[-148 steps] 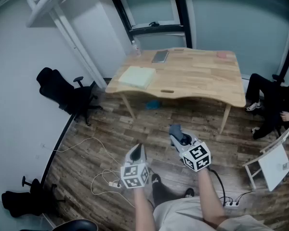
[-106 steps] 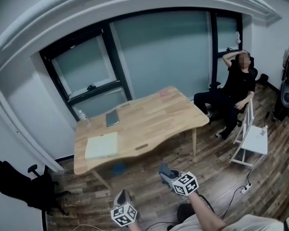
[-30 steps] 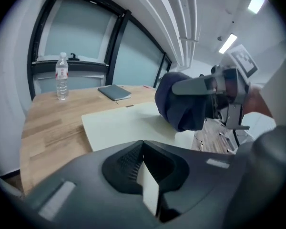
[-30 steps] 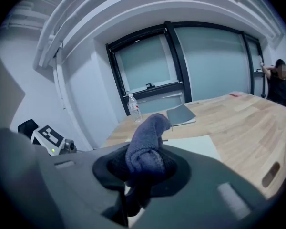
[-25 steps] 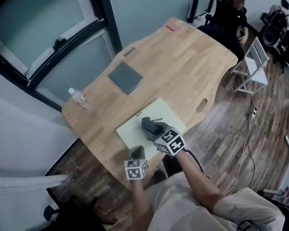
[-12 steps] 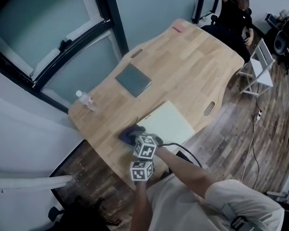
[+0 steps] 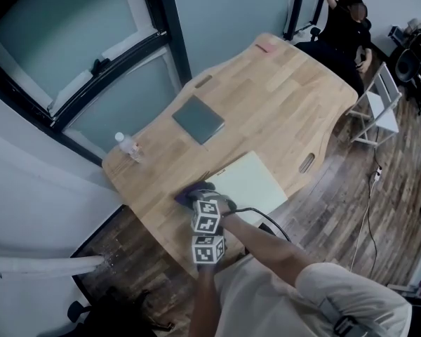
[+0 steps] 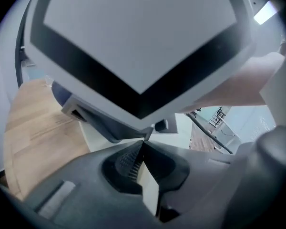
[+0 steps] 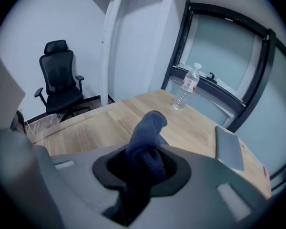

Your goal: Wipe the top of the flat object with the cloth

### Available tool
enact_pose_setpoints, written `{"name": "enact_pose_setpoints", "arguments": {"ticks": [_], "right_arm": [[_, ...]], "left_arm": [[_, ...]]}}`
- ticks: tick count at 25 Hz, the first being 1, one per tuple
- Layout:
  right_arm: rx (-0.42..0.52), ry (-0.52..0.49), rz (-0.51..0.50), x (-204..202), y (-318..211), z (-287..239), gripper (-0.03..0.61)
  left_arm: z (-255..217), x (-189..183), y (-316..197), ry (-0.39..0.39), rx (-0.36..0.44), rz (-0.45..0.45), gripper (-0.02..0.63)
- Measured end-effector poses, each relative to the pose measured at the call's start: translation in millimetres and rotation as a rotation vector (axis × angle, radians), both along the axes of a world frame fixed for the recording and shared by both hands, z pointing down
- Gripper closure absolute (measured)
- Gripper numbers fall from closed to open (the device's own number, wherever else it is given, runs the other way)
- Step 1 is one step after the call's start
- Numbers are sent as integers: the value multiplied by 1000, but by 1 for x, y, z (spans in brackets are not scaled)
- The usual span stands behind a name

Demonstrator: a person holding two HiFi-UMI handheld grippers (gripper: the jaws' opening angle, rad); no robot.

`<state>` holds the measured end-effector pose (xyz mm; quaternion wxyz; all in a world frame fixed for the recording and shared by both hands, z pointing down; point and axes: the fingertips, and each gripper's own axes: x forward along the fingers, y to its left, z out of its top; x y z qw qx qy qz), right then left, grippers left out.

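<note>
A pale yellow flat board (image 7: 251, 183) lies on the wooden table (image 7: 288, 97) near its front edge. My right gripper (image 7: 196, 194) is shut on a dark blue cloth (image 7: 190, 190), which hangs over bare wood just left of the board. In the right gripper view the cloth (image 9: 146, 144) bulges up between the jaws. My left gripper (image 7: 208, 246) sits right behind the right one, off the table's edge. In the left gripper view its jaws meet, empty (image 8: 143, 144), and the right gripper's marker cube (image 8: 133, 42) fills most of the picture.
A grey flat slab (image 7: 198, 119) lies mid-table and a water bottle (image 7: 128, 146) stands at the left corner. A person (image 7: 345, 27) sits beyond the far end beside a white chair (image 7: 379, 93). A black office chair (image 9: 61, 78) stands off the table's left.
A second ago my right gripper held the cloth over the pale board. It has since moved left, off the board's edge, and the two grippers' cubes have closed up together.
</note>
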<state>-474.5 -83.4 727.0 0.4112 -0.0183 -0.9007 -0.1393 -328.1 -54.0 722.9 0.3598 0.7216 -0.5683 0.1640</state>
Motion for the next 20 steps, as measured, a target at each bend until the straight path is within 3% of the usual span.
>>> {"name": "enact_pose_setpoints", "arguments": {"ticks": [10,20], "right_arm": [[-46,-47,157,41,-45,-8,495],[58,-38,284,115,-102,-4,495]], "left_arm": [[0,2,-2,-20,-18,20,606],[3,2,-3,-47,-29,22,606]]}}
